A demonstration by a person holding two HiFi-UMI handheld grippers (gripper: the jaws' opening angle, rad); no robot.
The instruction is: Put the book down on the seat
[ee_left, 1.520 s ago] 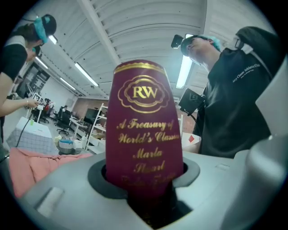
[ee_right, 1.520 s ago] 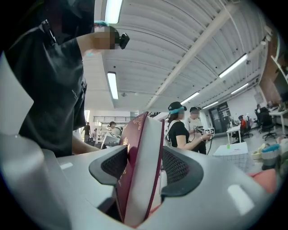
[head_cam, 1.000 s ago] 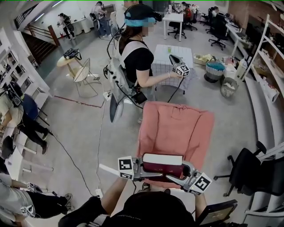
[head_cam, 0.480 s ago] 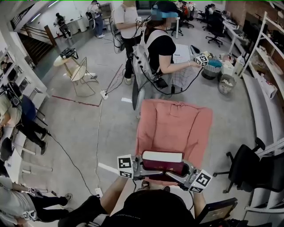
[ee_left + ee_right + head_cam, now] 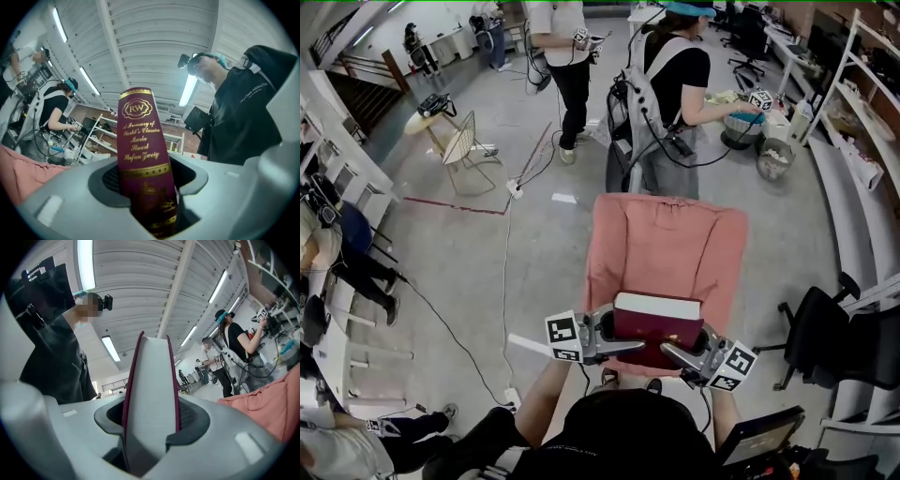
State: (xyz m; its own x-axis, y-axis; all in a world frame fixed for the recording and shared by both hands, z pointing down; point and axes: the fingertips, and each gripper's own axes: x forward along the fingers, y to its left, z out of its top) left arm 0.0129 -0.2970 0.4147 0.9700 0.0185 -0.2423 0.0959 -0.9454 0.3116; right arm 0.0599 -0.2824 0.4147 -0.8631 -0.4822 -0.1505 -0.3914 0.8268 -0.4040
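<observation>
Maroon book (image 5: 656, 319) held level between both grippers, over the front part of the pink seat (image 5: 666, 239); can't tell if it touches the cushion. Left gripper (image 5: 628, 346) clamped on the spine end, gold title lettering facing its camera. Right gripper (image 5: 677, 352) jaws have just been closing, page-edge end of the book between them, pads pressing on both covers. Person in black top (image 5: 675, 75) stands behind the seat, black office chair (image 5: 834, 352) at right
</observation>
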